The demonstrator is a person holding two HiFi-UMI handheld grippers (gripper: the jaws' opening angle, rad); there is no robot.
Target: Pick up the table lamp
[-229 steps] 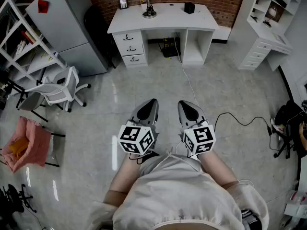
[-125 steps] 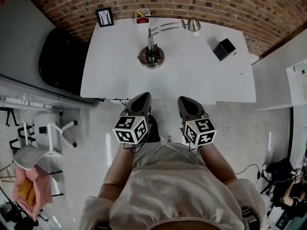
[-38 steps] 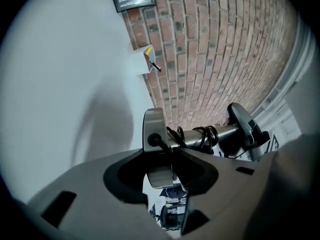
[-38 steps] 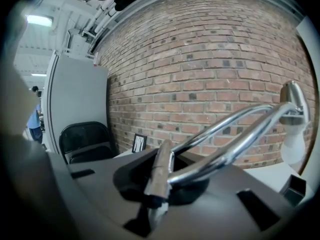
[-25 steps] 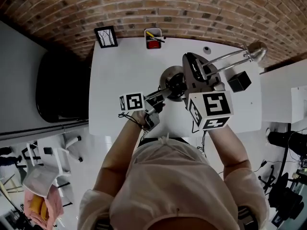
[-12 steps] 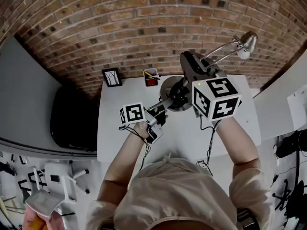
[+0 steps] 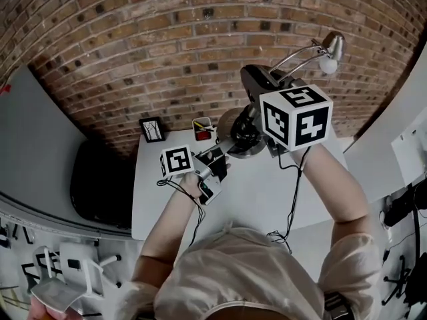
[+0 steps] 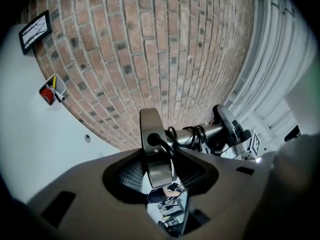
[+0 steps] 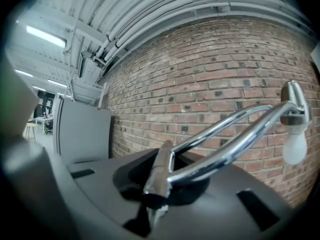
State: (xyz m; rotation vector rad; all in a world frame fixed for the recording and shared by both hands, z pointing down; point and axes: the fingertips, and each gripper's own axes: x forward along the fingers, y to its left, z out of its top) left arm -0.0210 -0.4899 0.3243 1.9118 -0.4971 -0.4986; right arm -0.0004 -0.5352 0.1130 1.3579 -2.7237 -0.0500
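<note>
The chrome table lamp hangs in the air above the white desk [image 7: 267, 185]. My left gripper [image 7: 225, 151] is shut on the rim of the lamp's round base [image 7: 235, 133]. In the left gripper view the base [image 8: 155, 151] stands edge-on between the jaws of the left gripper [image 8: 157, 173], and the cable-wrapped post [image 8: 200, 132] runs off to the right. My right gripper [image 7: 260, 82] is shut on the upright post [image 9: 159, 171], which is pinched between the jaws of the right gripper [image 9: 157, 186]. The curved arm [image 9: 235, 134] sweeps right to the lamp head and bulb [image 9: 294, 136], also visible in the head view [image 7: 330, 49].
A small picture frame [image 7: 153, 129] and a red pen cup [image 7: 202, 128] stand at the desk's back edge against the brick wall [image 7: 167, 39]. The lamp's black cable [image 7: 291, 192] trails down past my right arm. A black object [image 7: 93, 179] stands left of the desk.
Both grippers have risen together with the lamp, which now hangs well above the desk. The desk and floor look farther below. Both grips are unchanged.
</note>
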